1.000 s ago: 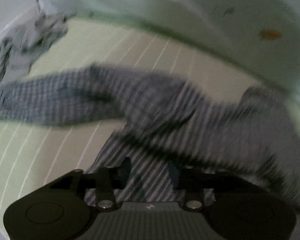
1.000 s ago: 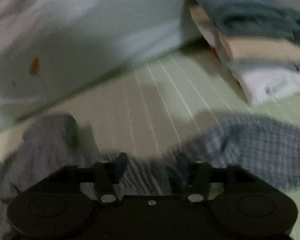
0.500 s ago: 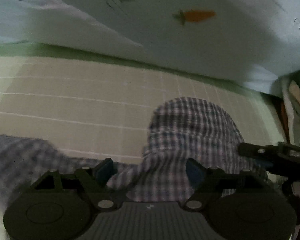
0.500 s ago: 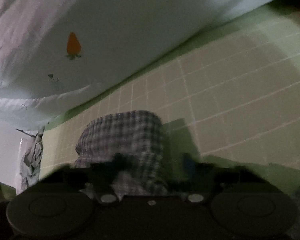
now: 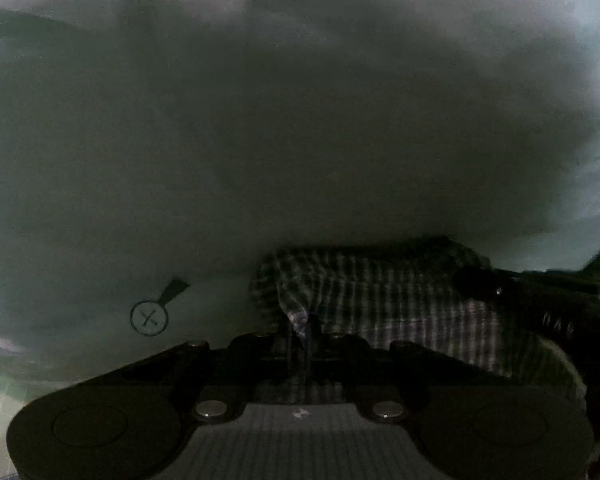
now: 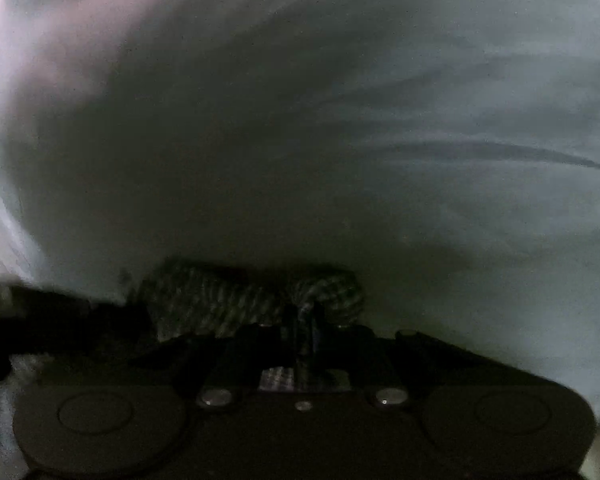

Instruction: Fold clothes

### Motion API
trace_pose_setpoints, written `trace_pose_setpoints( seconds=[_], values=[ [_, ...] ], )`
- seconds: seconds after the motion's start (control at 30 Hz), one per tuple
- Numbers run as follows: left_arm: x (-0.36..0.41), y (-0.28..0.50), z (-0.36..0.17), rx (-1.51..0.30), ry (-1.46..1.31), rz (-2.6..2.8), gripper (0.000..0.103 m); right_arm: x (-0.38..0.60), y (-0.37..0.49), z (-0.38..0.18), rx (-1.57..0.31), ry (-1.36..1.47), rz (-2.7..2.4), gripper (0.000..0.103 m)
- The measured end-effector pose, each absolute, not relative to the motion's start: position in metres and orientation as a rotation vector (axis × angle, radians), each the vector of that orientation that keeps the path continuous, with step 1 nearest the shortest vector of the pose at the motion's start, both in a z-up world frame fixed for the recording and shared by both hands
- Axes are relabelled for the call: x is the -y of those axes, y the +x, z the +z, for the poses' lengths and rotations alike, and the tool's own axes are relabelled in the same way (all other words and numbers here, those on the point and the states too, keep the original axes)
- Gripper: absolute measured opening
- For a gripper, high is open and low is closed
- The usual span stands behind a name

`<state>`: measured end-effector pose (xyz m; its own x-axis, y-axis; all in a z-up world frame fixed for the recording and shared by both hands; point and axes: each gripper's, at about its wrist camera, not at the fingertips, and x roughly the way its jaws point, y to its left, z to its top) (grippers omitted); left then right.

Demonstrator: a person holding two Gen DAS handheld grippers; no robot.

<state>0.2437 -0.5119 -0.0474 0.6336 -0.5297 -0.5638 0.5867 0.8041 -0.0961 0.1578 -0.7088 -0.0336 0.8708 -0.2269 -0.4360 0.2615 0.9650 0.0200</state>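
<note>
Left wrist view: left tool (image 5: 302, 330) closing, pinching plaid garment (image 5: 384, 304) between its jaws, pale sheet (image 5: 300, 120) just behind. Right wrist view: right tool (image 6: 304, 320) closing, likewise clamped on the same bunched plaid garment (image 6: 220, 300).

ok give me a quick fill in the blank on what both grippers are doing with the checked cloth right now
1. The left gripper has its jaws closing on a fold of the ____ cloth.
2. The right gripper pinches the same cloth, so the cloth is gripped by ____ grippers.
3. The pale sheet behind the cloth carries a printed ____ with a cross inside.

Missing words: checked; both; circle
</note>
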Motion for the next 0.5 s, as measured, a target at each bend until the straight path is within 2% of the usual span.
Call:
trace_pose_setpoints(
  seconds=[0.27, 0.5],
  values=[
    [0.544, 0.289, -0.141, -0.765, 0.133, -0.553, 0.008, 0.704, 0.208, -0.137, -0.635, 0.033, -0.328, 0.007],
    [0.559, 0.318, -0.191, -0.830, 0.109, -0.524, 0.008, 0.713, 0.228, -0.175, -0.688, 0.040, -0.350, 0.008]
  ],
)
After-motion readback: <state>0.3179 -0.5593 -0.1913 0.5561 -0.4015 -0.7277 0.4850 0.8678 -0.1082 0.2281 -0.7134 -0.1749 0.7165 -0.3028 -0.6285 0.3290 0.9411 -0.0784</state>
